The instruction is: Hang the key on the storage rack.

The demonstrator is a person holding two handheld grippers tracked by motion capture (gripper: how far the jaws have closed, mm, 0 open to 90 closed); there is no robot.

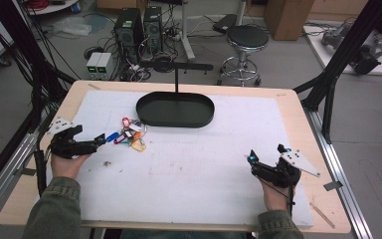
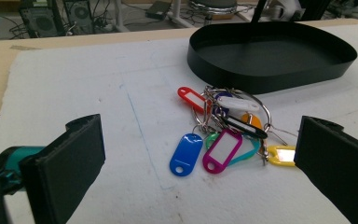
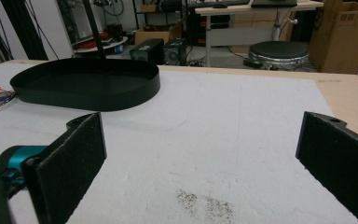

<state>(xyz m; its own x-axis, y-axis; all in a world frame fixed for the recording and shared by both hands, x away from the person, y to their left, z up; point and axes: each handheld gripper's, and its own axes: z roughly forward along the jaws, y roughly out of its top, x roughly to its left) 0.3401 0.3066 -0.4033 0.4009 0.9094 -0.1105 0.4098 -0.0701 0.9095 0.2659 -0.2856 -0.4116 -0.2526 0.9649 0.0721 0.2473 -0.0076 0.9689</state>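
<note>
With the left gripper (image 2: 200,154) wide open and the keys (image 2: 226,128) right ahead, we'd grab the ring, not a tag; right gripper (image 3: 200,154) idles open too.

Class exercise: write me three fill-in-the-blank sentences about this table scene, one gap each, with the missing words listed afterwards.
1. The bunch of key tags lies on the white mat beside the black ____.
2. The left gripper points at the tags with its jaws ____.
3. The tag nearest the left gripper is ____ in colour.

Missing words: tray; open; blue
</note>
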